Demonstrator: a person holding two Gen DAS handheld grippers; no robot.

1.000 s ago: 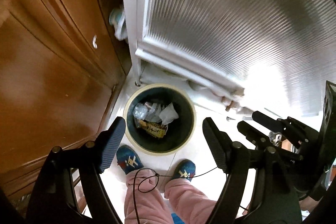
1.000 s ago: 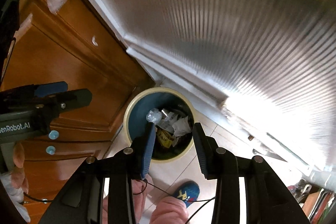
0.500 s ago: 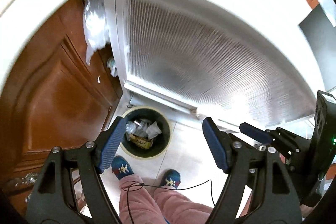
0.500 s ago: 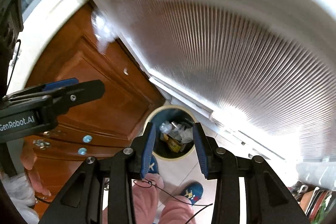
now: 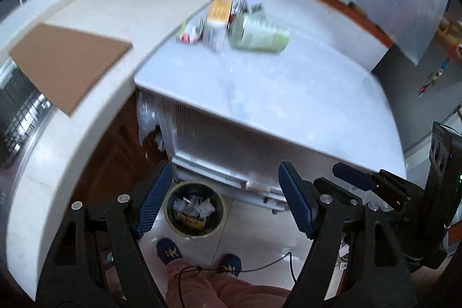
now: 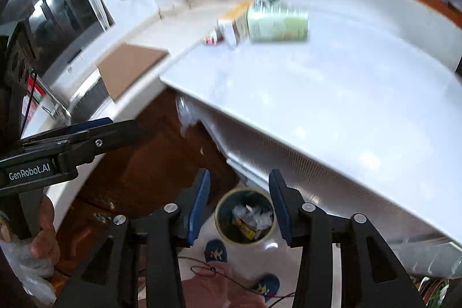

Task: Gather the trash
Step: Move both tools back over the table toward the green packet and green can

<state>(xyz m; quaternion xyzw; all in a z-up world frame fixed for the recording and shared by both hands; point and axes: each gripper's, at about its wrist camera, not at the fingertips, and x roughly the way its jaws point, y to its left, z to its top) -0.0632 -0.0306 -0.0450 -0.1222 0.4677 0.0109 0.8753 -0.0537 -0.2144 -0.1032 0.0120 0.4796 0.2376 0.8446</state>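
Note:
Far below on the floor stands a round bin point(image 5: 195, 211) point(image 6: 245, 217) with crumpled wrappers inside. On the white table top point(image 5: 288, 94) lies a blurred cluster of trash: a pale green container point(image 5: 260, 36) point(image 6: 277, 25) on its side, a white and orange box point(image 5: 216, 19) and a small pink wrapper point(image 5: 187, 35). My left gripper point(image 5: 225, 168) hangs high over the bin, open wide with nothing between its fingers. My right gripper point(image 6: 239, 172) is beside it with its jaws opening and nothing between them.
A brown cardboard sheet point(image 5: 66, 59) lies on the beige counter point(image 5: 57, 163) at left. Wooden cabinet doors point(image 6: 150, 163) stand below it. The person's feet in blue slippers point(image 5: 170, 248) are near the bin. A hand point(image 6: 43, 235) grips the left tool beside a plastic bag.
Both grippers have risen well above the bin, which now looks small. The table top with its trash has come into view. The right jaws stand a little wider.

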